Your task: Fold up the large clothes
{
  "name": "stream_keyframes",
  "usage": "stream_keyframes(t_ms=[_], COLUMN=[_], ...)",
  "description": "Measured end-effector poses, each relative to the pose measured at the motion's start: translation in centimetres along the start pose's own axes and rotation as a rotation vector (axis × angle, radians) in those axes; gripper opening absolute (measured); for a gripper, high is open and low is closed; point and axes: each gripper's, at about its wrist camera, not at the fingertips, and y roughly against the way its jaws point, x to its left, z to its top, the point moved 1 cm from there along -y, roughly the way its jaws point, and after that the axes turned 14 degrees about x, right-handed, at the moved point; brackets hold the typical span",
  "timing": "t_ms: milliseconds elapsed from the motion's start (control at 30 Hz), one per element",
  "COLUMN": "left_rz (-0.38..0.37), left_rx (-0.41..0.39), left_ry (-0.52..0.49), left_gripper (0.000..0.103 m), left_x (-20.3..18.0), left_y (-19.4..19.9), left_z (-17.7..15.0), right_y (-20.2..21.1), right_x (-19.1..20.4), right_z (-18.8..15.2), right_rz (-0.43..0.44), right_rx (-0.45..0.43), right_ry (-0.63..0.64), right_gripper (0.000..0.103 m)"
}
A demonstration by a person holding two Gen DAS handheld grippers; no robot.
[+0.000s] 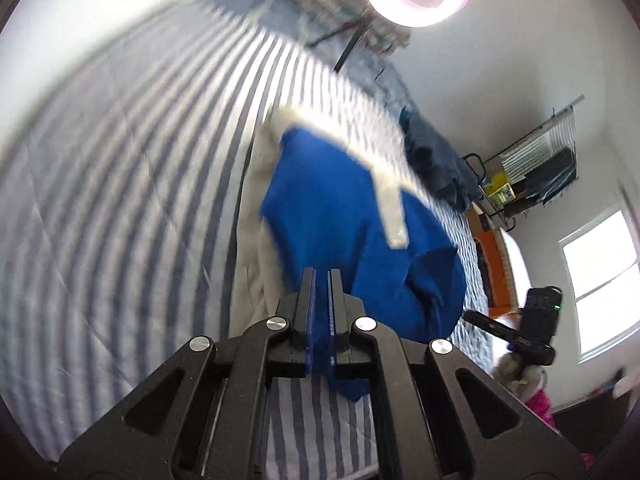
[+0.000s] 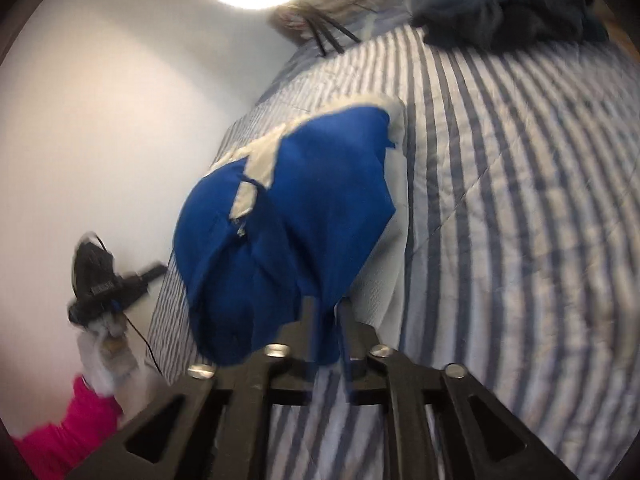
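Soft matt blue cloth garment (image 1: 340, 216), quilted striped cotton bedspread (image 1: 120, 180), matt black plastic fingers (image 1: 306, 292)

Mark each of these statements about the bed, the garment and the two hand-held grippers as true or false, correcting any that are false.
1. The blue-and-cream garment lies on a blue-and-white striped bedspread. True.
2. The left hand-held gripper has its jaws wide apart. False: they are shut, with blue fabric at the fingers.
3. A dark pile of clothes sits on the bed beyond the garment. True.
4. The right hand-held gripper is far from the garment. False: blue fabric sits between its fingers.
5. The bedspread is plain red. False: it is striped blue and white.
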Motion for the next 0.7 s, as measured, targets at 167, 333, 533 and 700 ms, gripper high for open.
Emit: stream_keyframes(t_ms=[167,333,533,700], left_rz=[0.098,0.219,0.266,0.339], left_rx=[-0.069,-0.044,0.043,0.044], left_ry=[-0.083,-0.143,-0.063,-0.158], left_gripper=[0.001,0.001,0.001,0.001], left_x=[-3.5,-4.1,0.9,1.2], left_y=[-0.1,-4.9,-10.8,-12.9], left_z=[5.3,9.2,8.8,7.8], right_y=[2.7,2.2,-1.3,-6.4], right_x=[-0.3,-0.8,0.0,-2.8], right_z=[1.8,5.6,8.2,5.4], right_rz=[-0.052,-0.055,-0.148,-0.225], right_rx=[-0.091,-0.146,-0.117,-0.021], right_ry=[-0.008,-0.026,0.052,0.004], right_gripper=[0.027,0.027,0.024,0.026])
